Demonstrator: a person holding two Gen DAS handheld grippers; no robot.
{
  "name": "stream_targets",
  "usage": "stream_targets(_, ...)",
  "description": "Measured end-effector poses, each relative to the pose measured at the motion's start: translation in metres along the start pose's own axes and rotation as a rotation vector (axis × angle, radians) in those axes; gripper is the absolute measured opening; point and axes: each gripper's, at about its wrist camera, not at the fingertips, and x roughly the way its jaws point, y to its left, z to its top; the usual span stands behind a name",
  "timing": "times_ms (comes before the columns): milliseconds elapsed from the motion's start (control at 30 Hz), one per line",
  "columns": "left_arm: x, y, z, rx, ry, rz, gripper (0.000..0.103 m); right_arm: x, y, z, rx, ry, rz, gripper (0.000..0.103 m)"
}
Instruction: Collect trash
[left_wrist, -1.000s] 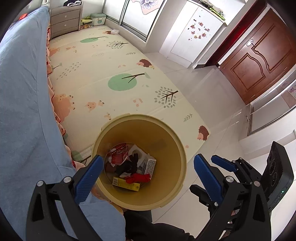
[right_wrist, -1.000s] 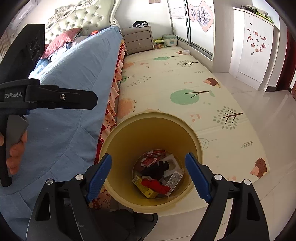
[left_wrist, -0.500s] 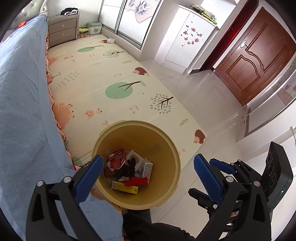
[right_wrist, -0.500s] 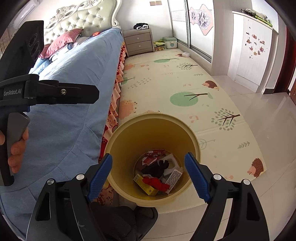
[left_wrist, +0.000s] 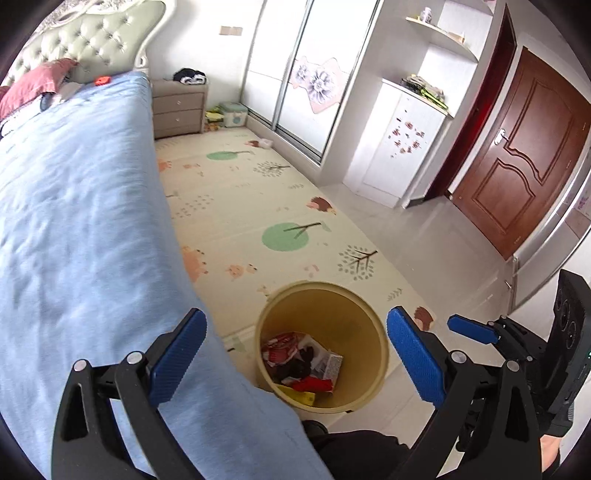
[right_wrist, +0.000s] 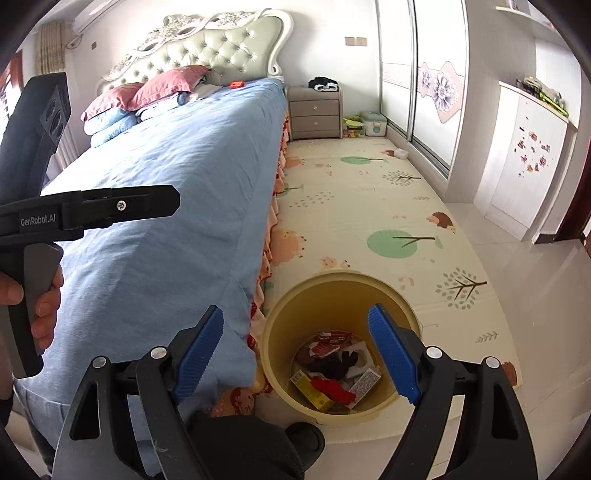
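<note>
A: What is held in the left tongs (left_wrist: 295, 354) and the right tongs (right_wrist: 295, 354)?

B: Nothing. Both pairs are spread wide, with only air seen between the blue pads (right_wrist: 391, 360). The yellow trash bin (right_wrist: 402, 306) is framed between them, low in each view, at about six o'clock.

A: And where is the trash found?

B: A pile of wrappers and small cartons (right_wrist: 338, 371) is seen at the bottom of the bin, which stands on the patterned play mat (right_wrist: 369, 206) just beside the corner of the blue-covered bed (right_wrist: 166, 206). More may be left: a small red item (right_wrist: 235, 85) lies on the bed at about twelve o'clock in the right view, and a small white object (right_wrist: 400, 153) sits on the mat near the sliding wardrobe, at about one o'clock. Whether either is trash cannot be told.

A: What could go wrong from here?

B: Those far pieces could be overlooked, being small. The bedspread could be pinched along with the red item. The bin, judged light, could be knocked over if its rim is clipped in passing.
</note>
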Motion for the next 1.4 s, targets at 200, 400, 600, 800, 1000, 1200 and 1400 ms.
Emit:
stream_targets(200,-0.063,0.048,-0.009,-0.027,-0.091,0.136,0.099,0.001,0.06,0.022,-0.104,-0.034,0.083,0.079)
stream_targets(400,-0.116,0.099,-0.03,-0.073,-0.162,0.275,0.099,0.008,0.124,0.04,-0.158,-0.064,0.175,0.079)
stream_targets(600,-0.156,0.148,-0.056,-0.144,-0.204,0.413,0.099,0.012,0.191,0.049,-0.193,-0.103,0.233,0.08)
stream_targets(800,-0.188,0.176,-0.075,-0.201,-0.26,0.487,0.099,0.012,0.239,0.048,-0.244,-0.165,0.219,0.081)
stream_targets(1000,-0.209,0.192,-0.088,-0.236,-0.305,0.544,0.099,0.016,0.268,0.05,-0.283,-0.223,0.191,0.084)
stream_targets(1200,-0.219,0.203,-0.094,-0.259,-0.336,0.576,0.099,0.017,0.278,0.052,-0.273,-0.249,0.192,0.089)
stream_targets(1400,-0.218,0.204,-0.096,-0.247,-0.331,0.615,0.099,0.014,0.28,0.051,-0.259,-0.274,0.19,0.095)
